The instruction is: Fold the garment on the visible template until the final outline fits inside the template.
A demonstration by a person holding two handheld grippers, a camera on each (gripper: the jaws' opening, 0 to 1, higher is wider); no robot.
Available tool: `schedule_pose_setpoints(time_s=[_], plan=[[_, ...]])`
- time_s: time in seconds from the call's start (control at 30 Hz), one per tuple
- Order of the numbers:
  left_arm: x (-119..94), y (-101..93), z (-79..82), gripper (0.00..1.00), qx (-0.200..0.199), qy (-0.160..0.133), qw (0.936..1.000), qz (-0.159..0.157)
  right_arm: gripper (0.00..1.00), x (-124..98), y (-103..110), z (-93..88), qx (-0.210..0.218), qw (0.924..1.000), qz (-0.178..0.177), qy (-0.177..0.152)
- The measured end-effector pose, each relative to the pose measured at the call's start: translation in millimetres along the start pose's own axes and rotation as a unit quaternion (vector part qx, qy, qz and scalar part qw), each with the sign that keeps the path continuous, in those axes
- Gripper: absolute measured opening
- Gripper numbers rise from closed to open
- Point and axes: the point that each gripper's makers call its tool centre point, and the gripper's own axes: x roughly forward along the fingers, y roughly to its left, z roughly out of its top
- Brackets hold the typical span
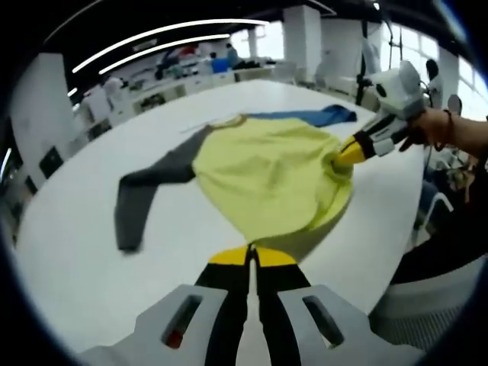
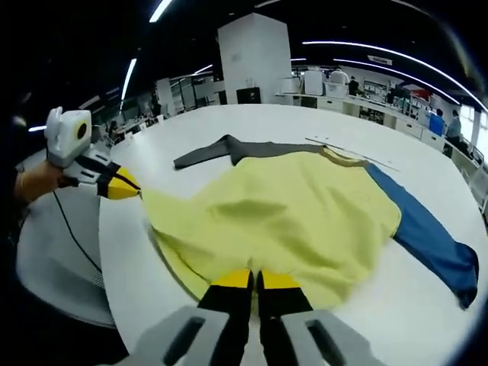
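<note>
A garment (image 1: 267,171) with a yellow body lies spread on a white round table (image 1: 76,252). Its grey sleeve (image 1: 141,194) stretches one way and its blue sleeve (image 1: 313,117) the other. My left gripper (image 1: 252,255) is shut on the yellow hem at the near edge. My right gripper (image 1: 339,158) comes in from the right, pinching another part of the hem, which puckers there. In the right gripper view the garment (image 2: 282,213) lies ahead, with my right gripper (image 2: 255,278) shut on its hem. My left gripper (image 2: 136,191) pulls a hem corner into a point at the left.
The table's edge (image 2: 130,267) runs close under both grippers, with a grey rounded surface (image 2: 53,267) below it. A thin line (image 2: 358,156) lies on the table by the collar. A hand (image 1: 435,126) holds the right gripper. Desks and pillars (image 2: 255,57) stand far behind.
</note>
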Motion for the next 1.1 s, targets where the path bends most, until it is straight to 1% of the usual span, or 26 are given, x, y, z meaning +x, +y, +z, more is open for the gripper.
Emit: schedule_pose_setpoints(time_s=[0.23, 0.43, 0.5, 0.53, 0.63, 0.73, 0.9, 1.0, 1.1], plan=[[2.6, 3.0, -1.6, 0.00, -0.007, 0.002, 1.0000, -0.002, 0.00, 12.2, -7.5, -10.2, 0.001, 0.9997, -0.006, 0.025], [4.7, 5.6, -1.9, 0.00, -0.011, 0.002, 0.9999, -0.001, 0.00, 10.8, -7.6, -8.7, 0.012, 0.9997, -0.009, 0.021], [5.2, 6.3, -1.7, 0.00, -0.013, 0.001, 0.9999, 0.000, 0.05, 5.3, -8.6, -5.0, 0.026, 0.9994, -0.017, 0.012], [5.4, 6.4, -1.6, 0.00, -0.014, 0.001, 0.9999, 0.000, 0.09, 1.6, -8.9, -3.1, 0.034, 0.9992, -0.020, 0.006], [5.8, 6.6, -1.5, 0.00, -0.016, 0.001, 0.9999, 0.000, 0.21, -8.3, -10.0, -4.1, 0.047, 0.9984, -0.031, 0.004], [5.9, 7.1, -2.4, 0.00, -0.019, 0.002, 0.9998, 0.001, 0.24, -19.0, -11.7, -10.0, 0.046, 0.9979, -0.044, 0.010], [5.9, 7.7, -3.3, 0.00, -0.028, 0.003, 0.9996, 0.002, 0.25, -38.5, -17.9, -20.2, 0.073, 0.9945, -0.074, 0.010], [6.2, 7.1, -3.6, 0.00, -0.030, 0.004, 0.9995, 0.001, 0.26, -45.8, -17.8, -27.6, 0.084, 0.9929, -0.082, 0.014], [5.5, 6.7, -2.6, 0.00, -0.029, 0.003, 0.9996, 0.000, 0.28, -54.1, -15.1, -36.4, 0.085, 0.9919, -0.092, 0.022]])
